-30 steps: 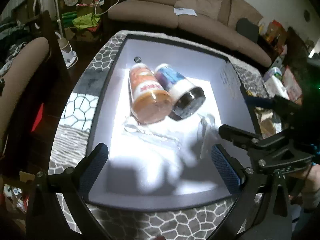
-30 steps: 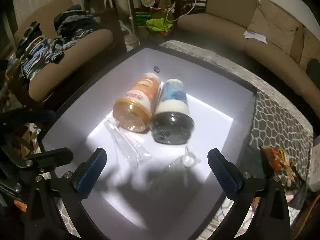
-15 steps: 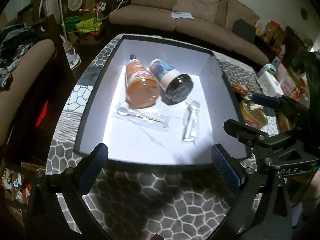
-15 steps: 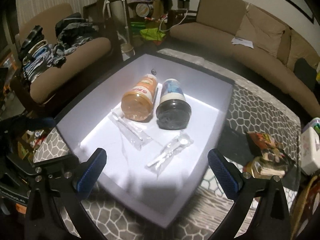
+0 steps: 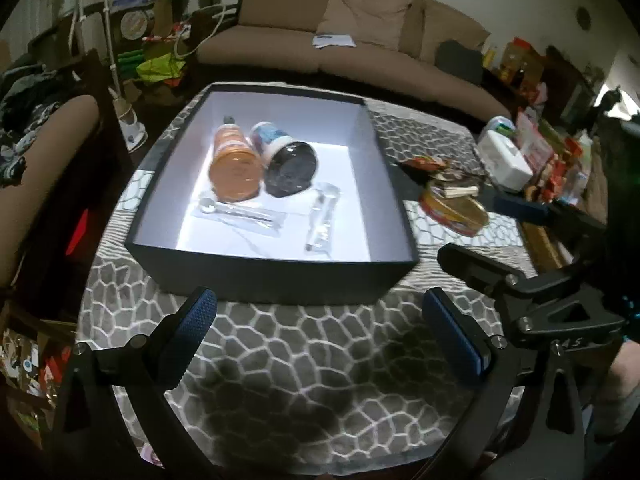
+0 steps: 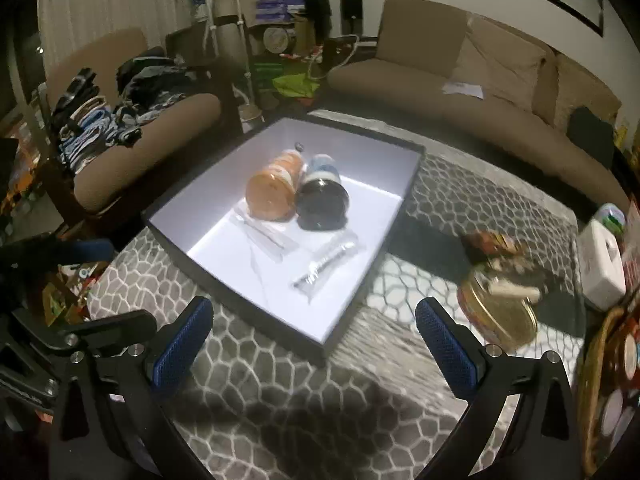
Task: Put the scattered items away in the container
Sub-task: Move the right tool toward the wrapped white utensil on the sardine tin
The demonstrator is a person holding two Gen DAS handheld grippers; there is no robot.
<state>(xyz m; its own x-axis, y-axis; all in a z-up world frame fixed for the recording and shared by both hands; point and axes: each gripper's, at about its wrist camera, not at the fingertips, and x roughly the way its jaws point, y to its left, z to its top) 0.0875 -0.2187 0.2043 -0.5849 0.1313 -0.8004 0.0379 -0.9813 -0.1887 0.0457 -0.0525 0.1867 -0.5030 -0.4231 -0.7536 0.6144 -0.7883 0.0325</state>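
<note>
A black box with a white inside [image 5: 276,276] [image 6: 256,304] stands on the patterned table. In it lie an orange jar [image 5: 234,166] [image 6: 272,190], a dark-lidded jar [image 5: 290,168] [image 6: 322,202] and two wrapped plastic utensils [image 5: 244,212] [image 5: 322,218] [image 6: 326,266]. My left gripper [image 5: 320,334] hovers open over the tablecloth in front of the box, holding nothing. My right gripper [image 6: 314,338] is open and bare too, near the box's front corner. The right gripper's frame [image 5: 528,300] shows at the right of the left wrist view.
A round gold tin with packets on it [image 5: 454,210] [image 6: 500,312] sits right of the box, then a white box [image 5: 504,158] [image 6: 602,264] and more clutter. Brown sofas [image 5: 352,44] [image 6: 460,76] stand behind; an armchair with clothes [image 6: 132,120] is at left.
Both grippers have drawn back and up from over the box's inside to the tablecloth in front of it. The jars and utensils lie where they were.
</note>
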